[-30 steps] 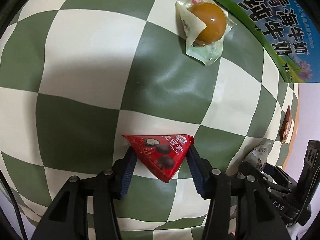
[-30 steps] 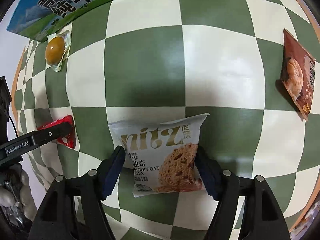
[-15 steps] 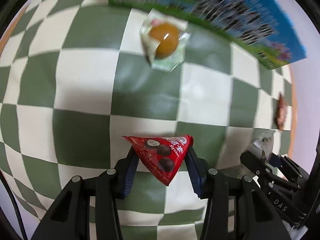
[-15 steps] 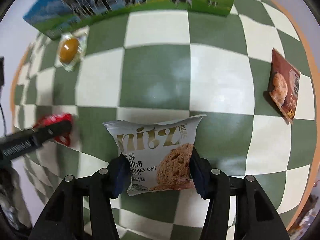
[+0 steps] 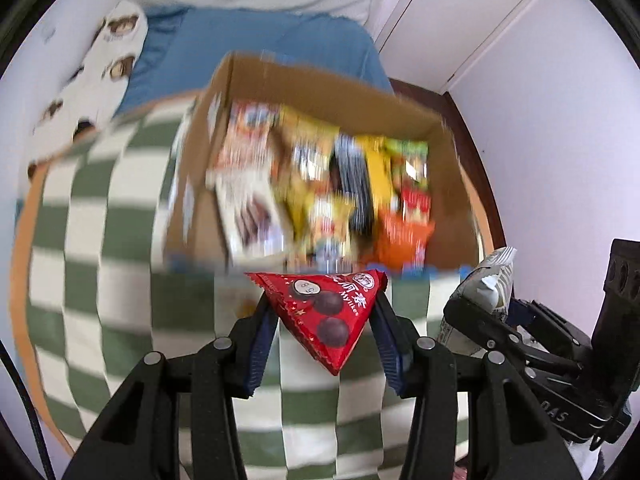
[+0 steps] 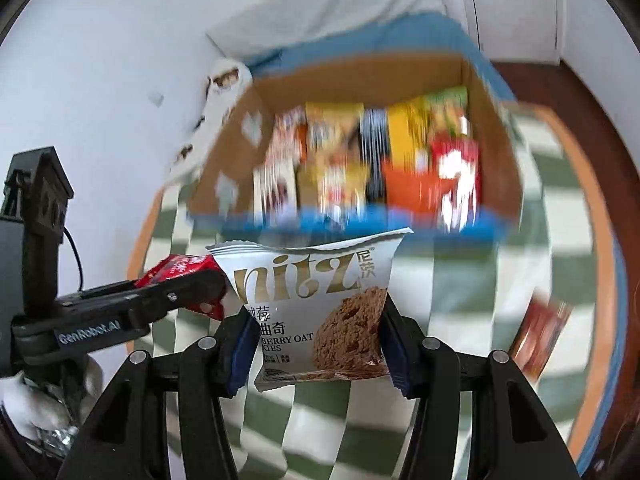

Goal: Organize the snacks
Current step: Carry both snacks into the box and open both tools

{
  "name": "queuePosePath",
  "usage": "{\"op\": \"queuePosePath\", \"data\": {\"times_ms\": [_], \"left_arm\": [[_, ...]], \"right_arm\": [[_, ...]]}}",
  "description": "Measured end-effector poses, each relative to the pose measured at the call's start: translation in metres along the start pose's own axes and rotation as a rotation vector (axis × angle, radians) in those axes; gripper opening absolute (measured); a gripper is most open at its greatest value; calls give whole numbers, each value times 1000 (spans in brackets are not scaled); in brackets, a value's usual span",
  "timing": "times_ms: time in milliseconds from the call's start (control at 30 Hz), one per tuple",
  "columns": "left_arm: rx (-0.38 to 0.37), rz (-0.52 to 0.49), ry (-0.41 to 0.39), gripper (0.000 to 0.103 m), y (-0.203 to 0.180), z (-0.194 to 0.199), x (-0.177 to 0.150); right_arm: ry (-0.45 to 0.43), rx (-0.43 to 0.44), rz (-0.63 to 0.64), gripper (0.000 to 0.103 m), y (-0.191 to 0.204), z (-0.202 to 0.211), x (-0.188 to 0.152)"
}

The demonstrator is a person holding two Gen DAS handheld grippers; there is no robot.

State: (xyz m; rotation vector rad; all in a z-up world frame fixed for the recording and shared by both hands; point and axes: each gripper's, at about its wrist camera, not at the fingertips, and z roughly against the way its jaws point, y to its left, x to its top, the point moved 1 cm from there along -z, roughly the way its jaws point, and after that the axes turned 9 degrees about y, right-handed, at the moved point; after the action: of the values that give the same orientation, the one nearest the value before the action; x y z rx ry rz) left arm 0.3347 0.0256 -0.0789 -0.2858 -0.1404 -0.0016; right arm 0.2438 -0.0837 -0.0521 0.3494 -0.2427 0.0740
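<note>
Left wrist view: the left gripper (image 5: 322,320) is clenching a red triangular chocolate packet (image 5: 326,312) in its fingers, just short of the cardboard box (image 5: 320,92), which is already holding many snacks.

Right wrist view: the right gripper (image 6: 316,340) is gripping a silver oat-cookie packet (image 6: 316,304) before the box; a brown packet (image 6: 540,332) is lying on the desk (image 6: 452,288) to the box's right, judged still unsorted.

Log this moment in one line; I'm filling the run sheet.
left gripper: shut on red chocolate pack | right gripper: shut on oat cookie pack | ahead: snack box

Red triangular packet (image 5: 326,312), silver cookie bag (image 6: 316,304), green-and-white checked tablecloth (image 5: 100,280).
</note>
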Motion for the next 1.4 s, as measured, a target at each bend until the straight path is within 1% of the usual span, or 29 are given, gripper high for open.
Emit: {"op": "queuePosePath", "data": {"times_ms": [33,67,133,200,267,333,400,533,633,700,767,800,833,867,900,967,1033,1100,1200,1233,1333,1400], "left_arm": [[8,-6,3,44,-1,0,12],[15,-5,15,44,-1,-3,32],[21,9,51,44,1,-17,62],[24,18,102,44,5,-33,89],[46,26,140,44,7,-53,114],[60,24,176,44,8,-70,130],[75,23,217,44,9,-88,143],[92,30,279,44,16,-119,156],[80,58,304,44,24,-132,164],[83,70,311,44,24,-132,162],[78,77,323,45,27,-135,161],[81,81,323,54,29,-135,160],[83,82,317,66,30,-135,159],[88,83,314,72,31,-134,159],[100,84,307,79,33,-132,159],[126,76,282,84,34,-126,158],[154,65,261,95,34,-122,156],[169,58,247,98,34,-118,156],[203,43,208,99,33,-110,153],[202,40,198,100,32,-108,152],[181,45,163,101,30,-100,145],[187,38,134,101,26,-91,137]], "right_arm": [[-11,-16,8,57,0,2,20],[-15,-21,9,57,-2,1,34],[-5,-44,12,57,-3,-9,68],[14,-60,12,57,-8,-18,92],[52,-77,9,57,-11,-36,113],[91,-90,-2,57,-16,-55,134],[117,-107,-10,57,-18,-73,145],[173,-114,-61,57,-33,-104,159],[209,-121,-80,58,-40,-120,167],[239,-130,-85,58,-44,-132,170],[272,-142,-105,66,-50,-142,166],[276,-159,-107,79,-53,-145,167],[270,-185,-104,93,-54,-143,167],[267,-197,-100,96,-55,-143,167],[264,-207,-98,97,-56,-142,167],[261,-230,-98,97,-59,-140,168],[256,-250,-94,97,-62,-136,168],[244,-263,-91,97,-63,-132,167],[234,-273,-95,97,-65,-125,164],[232,-278,-92,97,-65,-122,162],[217,-291,-84,98,-63,-114,156],[205,-287,-85,98,-62,-107,150]]}}
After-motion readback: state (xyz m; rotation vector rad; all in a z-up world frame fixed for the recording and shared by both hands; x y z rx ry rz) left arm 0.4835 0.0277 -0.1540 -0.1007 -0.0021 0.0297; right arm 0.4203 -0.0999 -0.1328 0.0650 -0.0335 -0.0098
